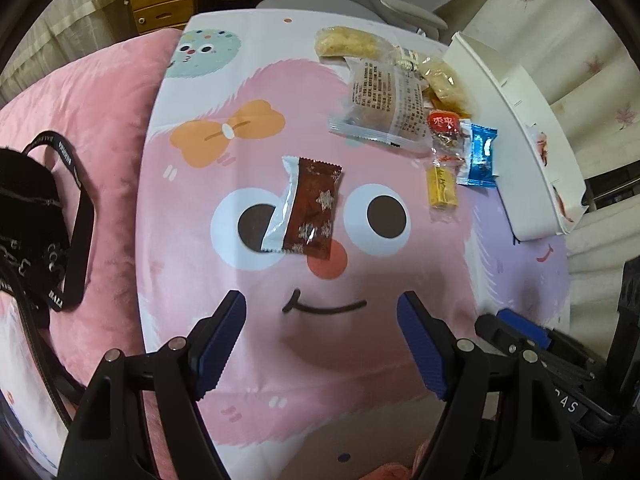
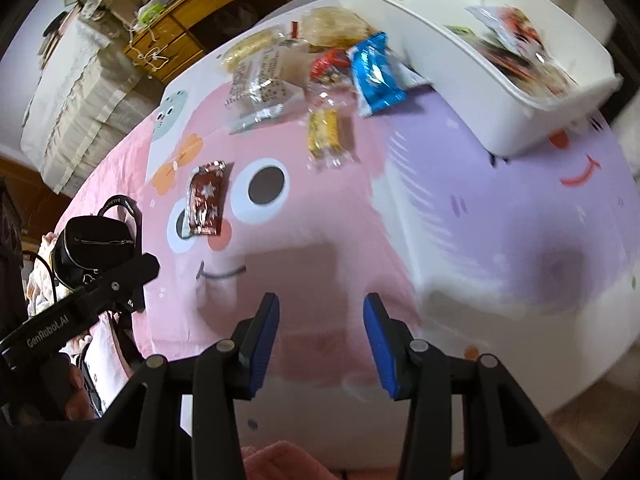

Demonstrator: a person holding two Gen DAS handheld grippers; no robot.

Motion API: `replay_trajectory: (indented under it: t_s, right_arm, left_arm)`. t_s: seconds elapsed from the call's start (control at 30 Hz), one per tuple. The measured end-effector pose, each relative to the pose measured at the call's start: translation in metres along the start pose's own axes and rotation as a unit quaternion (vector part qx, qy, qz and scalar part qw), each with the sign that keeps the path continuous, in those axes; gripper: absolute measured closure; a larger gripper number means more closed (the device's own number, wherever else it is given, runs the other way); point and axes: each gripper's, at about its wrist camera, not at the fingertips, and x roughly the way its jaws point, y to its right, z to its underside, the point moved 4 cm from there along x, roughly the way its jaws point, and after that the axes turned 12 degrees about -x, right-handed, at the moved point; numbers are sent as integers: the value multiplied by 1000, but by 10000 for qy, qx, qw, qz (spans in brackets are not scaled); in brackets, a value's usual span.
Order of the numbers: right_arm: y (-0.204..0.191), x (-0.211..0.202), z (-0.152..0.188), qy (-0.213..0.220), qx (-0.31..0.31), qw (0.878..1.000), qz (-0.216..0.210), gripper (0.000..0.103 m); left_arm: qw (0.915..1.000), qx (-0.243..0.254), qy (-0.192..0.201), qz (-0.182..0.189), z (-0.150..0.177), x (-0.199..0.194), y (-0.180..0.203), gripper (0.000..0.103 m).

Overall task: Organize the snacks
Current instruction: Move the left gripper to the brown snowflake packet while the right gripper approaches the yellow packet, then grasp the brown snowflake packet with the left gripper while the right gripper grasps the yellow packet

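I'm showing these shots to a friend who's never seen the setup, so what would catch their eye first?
Probably the big cartoon cloth with its pink, wide-eyed smiling face, and the brown snack packet lying alone between those eyes. Next, the jumble of wrapped snacks at the far edge beside a white bin already holding a few packets. Both the left gripper and the right gripper hang open and empty.
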Motion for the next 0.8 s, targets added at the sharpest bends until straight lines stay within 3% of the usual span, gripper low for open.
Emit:
replay_trajectory:
  t_s: [0.4,0.8]
  right_arm:
    - [9,26,-58,673,-796,9941,300,59]
    - [20,62,-87,1191,-1246,9846,303,59]
  left_arm:
    - [9976,66,-527,-450,-30,62,11,26]
    - [9979,90,-374,-527,-55,87,12,26]
